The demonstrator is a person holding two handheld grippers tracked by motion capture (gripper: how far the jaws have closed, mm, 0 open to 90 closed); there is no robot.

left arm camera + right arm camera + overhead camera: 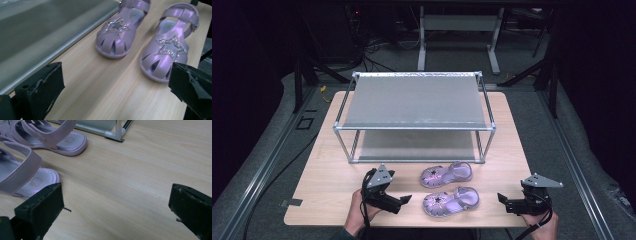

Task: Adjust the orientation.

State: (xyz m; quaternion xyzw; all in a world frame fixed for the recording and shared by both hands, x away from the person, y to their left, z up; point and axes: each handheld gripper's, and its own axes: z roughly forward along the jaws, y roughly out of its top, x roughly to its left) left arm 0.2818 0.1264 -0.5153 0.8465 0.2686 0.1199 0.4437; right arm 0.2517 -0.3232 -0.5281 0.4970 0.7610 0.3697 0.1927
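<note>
The left hand-held gripper (406,199) is hovering low over the near edge of the wooden surface (322,185), its jaws spread wide apart and gripping nothing. A person's hand (357,212) is holding it from below, and it is pointing rightward at the toes of two purple sandals. In the left gripper view, the nearer sandal (167,53) is lying just beyond the gripper's right jaw, and the farther sandal (122,30) is sitting beside it, closer to the rack; each has a glittery star on its toe.

The right hand-held gripper (501,198) is also released, jaws wide and empty, pointing leftward at the sandals' heels. In the right gripper view, the nearer sandal's heel (22,177) is lying just past the left jaw.

From the high view, the pair is resting side by side between the two grippers, toes to the left, apart from both. Just behind them, a two-tier metal shoe rack (414,102) with grey shelves is standing on the surface.
</note>
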